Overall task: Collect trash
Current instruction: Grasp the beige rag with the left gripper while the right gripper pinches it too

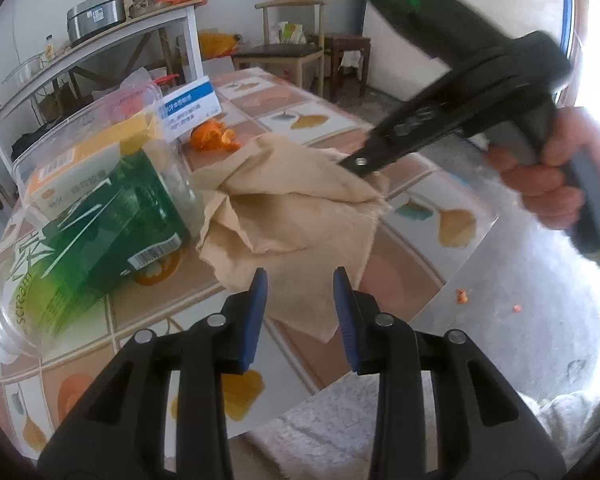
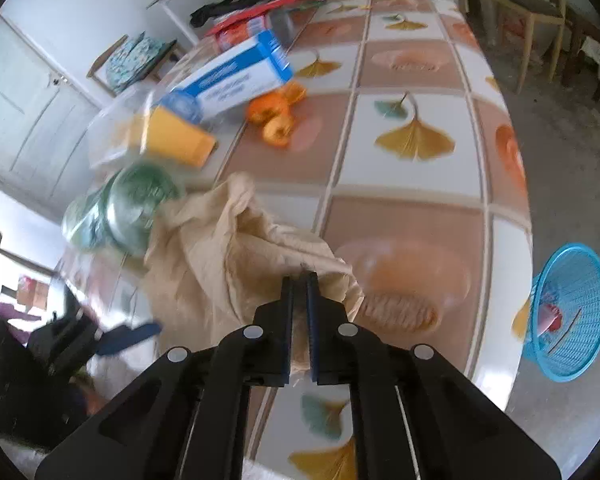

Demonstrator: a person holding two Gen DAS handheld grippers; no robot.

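On the tiled table (image 1: 420, 184), at nine o'clock in the left wrist view, a clear plastic bottle (image 1: 80, 248) lies on its side with a green label; the word "scream" can be read near its neck, and a barcode shows on the label. Behind it, at ten o'clock, a clear plastic container (image 1: 96, 128) holds a yellow and white box (image 1: 76, 160) whose print is too blurred to read. At eleven o'clock stands a blue and white carton (image 1: 192, 106), its writing also unreadable, with orange peel (image 1: 214, 136) just beside it.

A crumpled beige paper bag (image 1: 292, 200), the trash in hand, lies at the centre. The left gripper (image 1: 300, 280) hovers at its near edge at six o'clock, blue pads apart and gripping nothing. The right gripper (image 2: 300, 280), held by a hand (image 1: 556, 176) at three o'clock, is pressed together on a fold of the bag.

In the right wrist view, a blue mesh basket (image 2: 568, 316) sits on the floor at four o'clock, something red and white inside.
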